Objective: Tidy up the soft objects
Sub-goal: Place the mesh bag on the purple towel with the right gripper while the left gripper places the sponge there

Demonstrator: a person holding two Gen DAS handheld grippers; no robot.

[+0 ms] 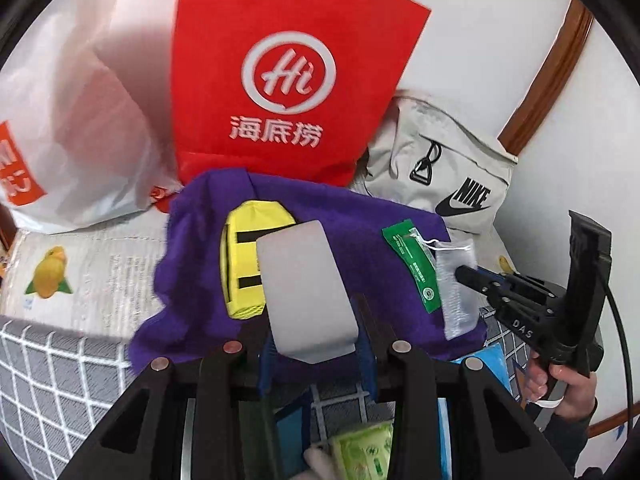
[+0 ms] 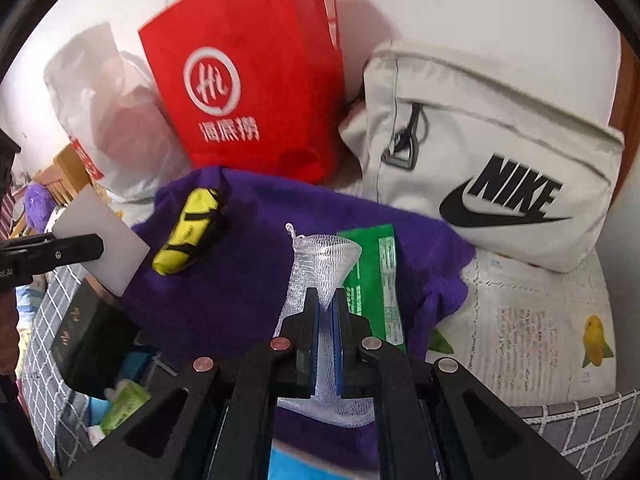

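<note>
My left gripper (image 1: 316,344) is shut on a pale grey foam block (image 1: 308,292), which sticks out forward over a purple cloth (image 1: 320,216). On the cloth lie a yellow pouch with black stripes (image 1: 244,256) and a green packet (image 1: 412,268). My right gripper (image 2: 325,300) is shut on a white mesh bag (image 2: 320,256), held just above the purple cloth (image 2: 248,280) beside the green packet (image 2: 380,276). The yellow pouch (image 2: 188,236) lies further left. The left gripper (image 2: 92,246) with the foam block (image 2: 104,240) shows at the left edge.
A red paper bag (image 1: 288,80), a white plastic bag (image 1: 80,120) and a cream Nike bag (image 2: 480,152) stand against the wall behind the cloth. A black box (image 2: 88,344) and a green tissue pack (image 2: 124,404) lie at lower left on a grey checked cover (image 1: 60,368).
</note>
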